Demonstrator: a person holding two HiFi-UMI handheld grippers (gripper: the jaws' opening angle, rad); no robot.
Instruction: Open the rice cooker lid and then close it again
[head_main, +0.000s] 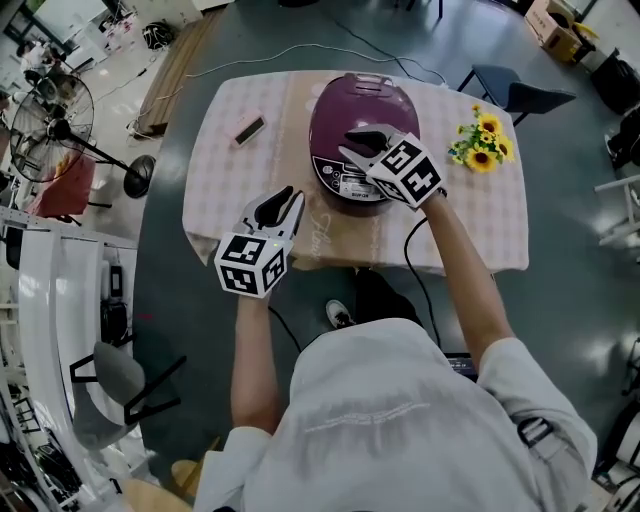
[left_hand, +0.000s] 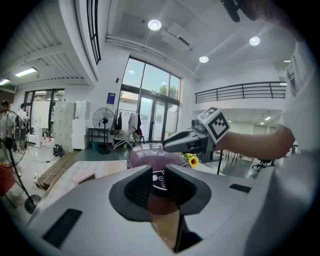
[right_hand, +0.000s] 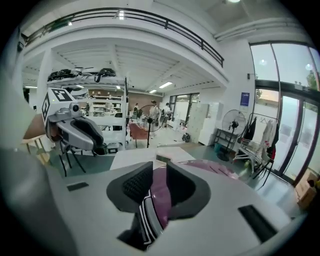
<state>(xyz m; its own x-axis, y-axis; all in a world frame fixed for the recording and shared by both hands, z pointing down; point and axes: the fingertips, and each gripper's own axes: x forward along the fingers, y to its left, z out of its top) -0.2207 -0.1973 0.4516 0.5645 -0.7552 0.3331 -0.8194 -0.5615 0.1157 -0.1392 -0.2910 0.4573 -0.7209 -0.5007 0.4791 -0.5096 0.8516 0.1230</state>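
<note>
A purple rice cooker (head_main: 345, 105) stands on a brown mat at the middle of the checked table (head_main: 215, 175). My right gripper (head_main: 362, 147) reaches over its front, above the control panel. In the right gripper view (right_hand: 160, 172) the jaws stand close together, with the purple lid's front edge (right_hand: 159, 196) pinched between the pads. My left gripper (head_main: 286, 200) hovers over the table's near edge, left of the cooker, and touches nothing. Its jaws (left_hand: 159, 172) stand apart with nothing between them; the cooker (left_hand: 150, 159) shows beyond them.
A bunch of sunflowers (head_main: 482, 140) sits at the table's right side. A small flat pink object (head_main: 249, 129) lies at the back left. A standing fan (head_main: 55, 125) is on the floor to the left, a chair (head_main: 510, 92) behind the table on the right.
</note>
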